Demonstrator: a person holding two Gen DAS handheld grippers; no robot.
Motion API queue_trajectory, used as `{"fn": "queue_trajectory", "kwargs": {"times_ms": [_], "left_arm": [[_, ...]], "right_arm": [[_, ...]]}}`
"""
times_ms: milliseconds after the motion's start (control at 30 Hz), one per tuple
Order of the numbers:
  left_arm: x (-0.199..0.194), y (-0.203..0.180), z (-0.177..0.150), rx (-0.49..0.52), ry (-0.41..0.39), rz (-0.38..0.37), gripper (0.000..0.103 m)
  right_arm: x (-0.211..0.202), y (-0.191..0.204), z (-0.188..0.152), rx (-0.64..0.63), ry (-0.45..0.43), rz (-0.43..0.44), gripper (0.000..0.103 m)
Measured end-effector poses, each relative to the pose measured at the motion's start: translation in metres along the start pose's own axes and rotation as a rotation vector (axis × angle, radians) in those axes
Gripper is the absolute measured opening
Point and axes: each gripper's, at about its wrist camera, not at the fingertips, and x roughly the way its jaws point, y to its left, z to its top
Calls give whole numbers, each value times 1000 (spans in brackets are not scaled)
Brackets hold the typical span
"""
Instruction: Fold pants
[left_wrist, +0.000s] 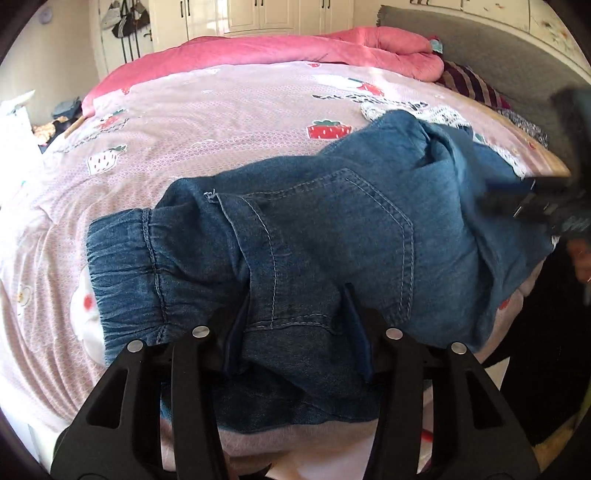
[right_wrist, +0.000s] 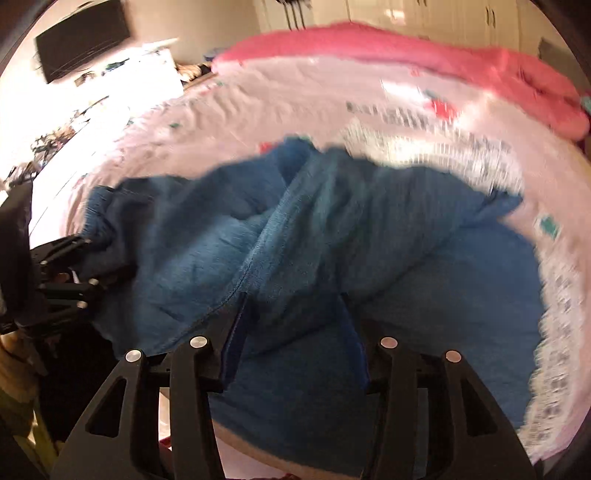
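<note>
Denim pants (left_wrist: 314, 236) lie bunched on bed (left_wrist: 207, 122); left hand-held gripper (left_wrist: 295, 321) and right hand-held gripper (right_wrist: 295, 325) both released, jaws apart above fabric.

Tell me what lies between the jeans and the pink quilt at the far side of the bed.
Only bare strawberry-print sheet separates the jeans from the pink quilt, clearest in the left wrist view.

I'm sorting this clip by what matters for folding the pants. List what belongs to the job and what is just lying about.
Belongs to the job:
- denim pants, lying rumpled on the bed
- left gripper, jaws open over the pants
- right gripper, jaws open over the pants
- strawberry-print bedsheet, the work surface

Just lying about:
- pink quilt
- striped cloth
- white lace cloth
</note>
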Motion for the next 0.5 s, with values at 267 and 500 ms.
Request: {"fn": "queue_trajectory", "kwargs": {"times_ms": [267, 500], "left_arm": [[-25, -2, 11, -15, -112, -24, 48], [-67, -20, 38, -22, -173, -74, 76]], "right_arm": [[-31, -18, -10, 92, -82, 117, 55], [-74, -37, 0, 148, -183, 88, 66]]}}
